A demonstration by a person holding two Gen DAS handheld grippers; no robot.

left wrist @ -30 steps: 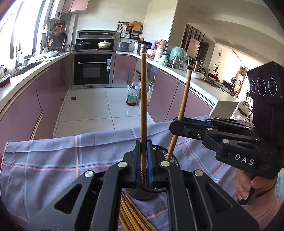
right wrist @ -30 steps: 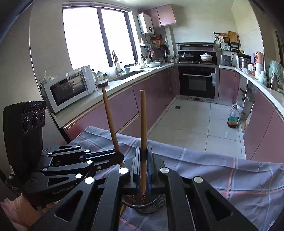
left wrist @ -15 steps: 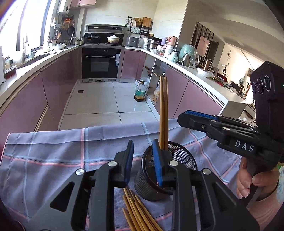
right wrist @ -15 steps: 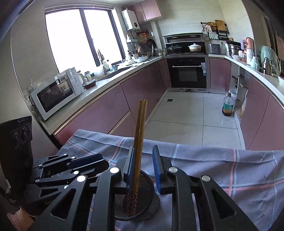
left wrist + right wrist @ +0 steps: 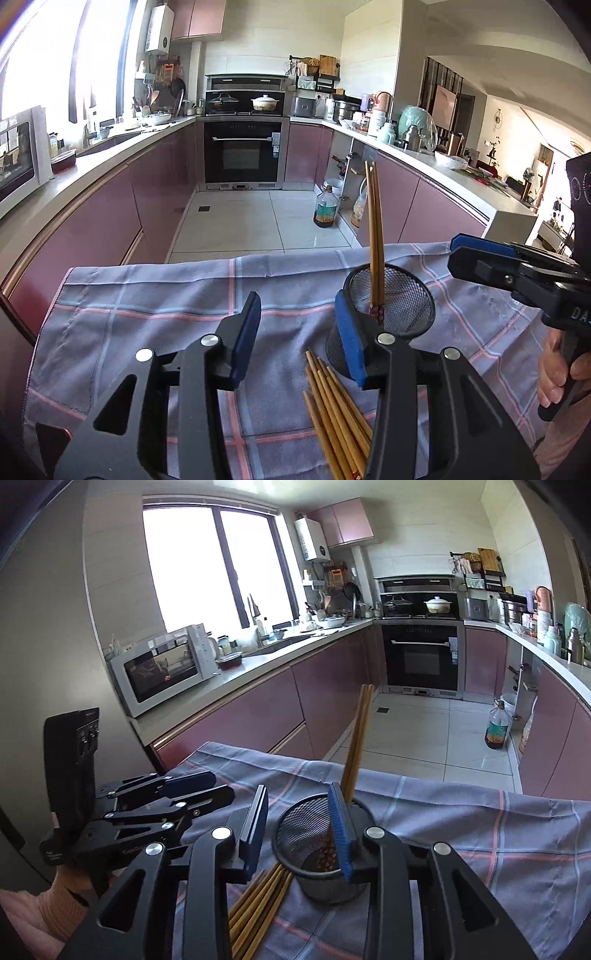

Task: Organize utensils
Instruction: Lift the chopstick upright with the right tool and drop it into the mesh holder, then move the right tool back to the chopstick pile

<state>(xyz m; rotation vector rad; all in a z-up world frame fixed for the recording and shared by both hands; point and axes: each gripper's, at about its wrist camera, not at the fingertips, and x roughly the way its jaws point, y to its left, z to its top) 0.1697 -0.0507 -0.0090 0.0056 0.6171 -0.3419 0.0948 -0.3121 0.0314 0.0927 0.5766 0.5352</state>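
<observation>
Two chopsticks (image 5: 376, 236) released into mesh cup (image 5: 402, 295), both grippers' jaws just opened

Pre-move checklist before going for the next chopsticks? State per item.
1. Two chopsticks released into the mesh holder: ok, they stand inside and lean on the rim.
2. Left gripper empty: ok, jaws have just been opening, nothing between them.
3. Right gripper empty: ok, jaws have just been opening; one finger overlaps the holder's mouth, contact cannot tell.
4. Holder upright on the checked cloth: ok.
5. Loose chopsticks reachable: ok, they lie flat in a bundle beside the holder's base.
6. Single sticks separable from the bundle: cannot tell, they lie packed together.
</observation>
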